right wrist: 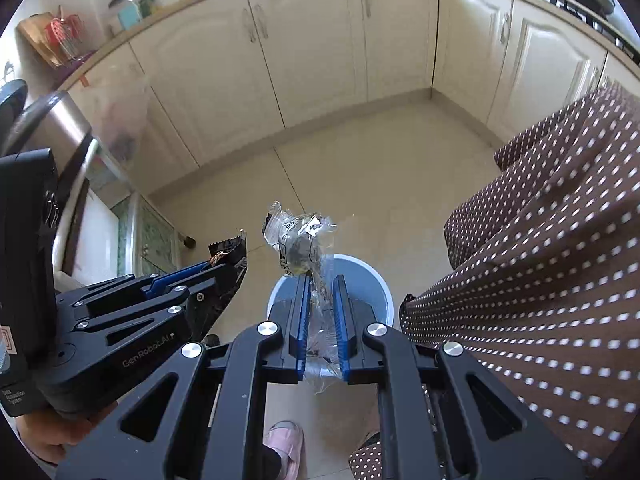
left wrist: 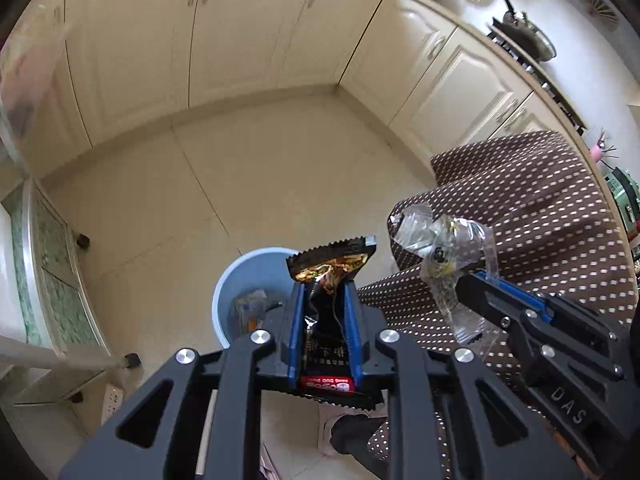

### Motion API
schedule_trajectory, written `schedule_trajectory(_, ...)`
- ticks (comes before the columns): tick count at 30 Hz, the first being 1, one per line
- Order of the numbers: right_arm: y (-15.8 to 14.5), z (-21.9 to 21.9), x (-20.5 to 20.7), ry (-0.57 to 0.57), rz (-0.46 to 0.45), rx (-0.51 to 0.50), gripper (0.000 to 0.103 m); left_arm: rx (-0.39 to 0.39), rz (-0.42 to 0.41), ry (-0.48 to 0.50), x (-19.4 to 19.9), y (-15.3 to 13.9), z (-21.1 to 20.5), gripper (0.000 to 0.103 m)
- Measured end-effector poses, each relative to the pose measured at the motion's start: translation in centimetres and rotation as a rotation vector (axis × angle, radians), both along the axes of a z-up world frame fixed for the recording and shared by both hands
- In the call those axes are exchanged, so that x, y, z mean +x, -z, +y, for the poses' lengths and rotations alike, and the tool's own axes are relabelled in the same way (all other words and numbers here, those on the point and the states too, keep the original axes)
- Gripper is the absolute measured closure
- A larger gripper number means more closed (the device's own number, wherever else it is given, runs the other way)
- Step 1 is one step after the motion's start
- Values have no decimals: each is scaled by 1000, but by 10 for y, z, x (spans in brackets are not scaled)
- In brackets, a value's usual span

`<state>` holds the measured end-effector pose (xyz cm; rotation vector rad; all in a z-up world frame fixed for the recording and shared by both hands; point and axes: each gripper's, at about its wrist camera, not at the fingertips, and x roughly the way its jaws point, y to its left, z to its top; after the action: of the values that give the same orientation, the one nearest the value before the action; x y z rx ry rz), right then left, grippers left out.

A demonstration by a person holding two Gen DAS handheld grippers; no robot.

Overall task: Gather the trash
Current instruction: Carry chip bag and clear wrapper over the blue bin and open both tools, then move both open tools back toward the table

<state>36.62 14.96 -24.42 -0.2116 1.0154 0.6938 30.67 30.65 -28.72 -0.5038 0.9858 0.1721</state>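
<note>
The floor is covered with large pale beige tiles with thin dark joints. At its far edge it meets the base of cream cupboards, which form a corner at the far right. A round light blue bin stands directly on the floor, in the near middle part; some rubbish lies inside it, but what kind I cannot tell. At the left edge, small dark feet of a piece of furniture rest on the tiles. A pink slipper stands at the near edge.
</note>
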Motion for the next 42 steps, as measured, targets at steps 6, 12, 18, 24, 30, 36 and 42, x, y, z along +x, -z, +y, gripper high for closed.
schedule_trajectory(6,15,-3,12,28,16,-6,92,-23,13,-1,20,19,1,81)
schedule_trajectory(12,25,5,18,37,40,-14,92,-26,20,-18,30,21,0,57)
schedule_trajectory(18,29,9,19,35,48,-23,91,-25,25,-26,27,21,4,56)
schedule_trajectory(24,29,12,22,28,53,-18,90,-19,20,-39,18,18,12,56)
schedule_trajectory(30,29,15,25,26,48,-10,89,-15,14,-43,14,14,18,56)
schedule_trajectory(36,24,21,35,38,44,16,74,-3,12,-43,10,8,21,56)
schedule_trajectory(42,12,17,37,50,17,24,68,0,-4,-50,5,-3,20,56)
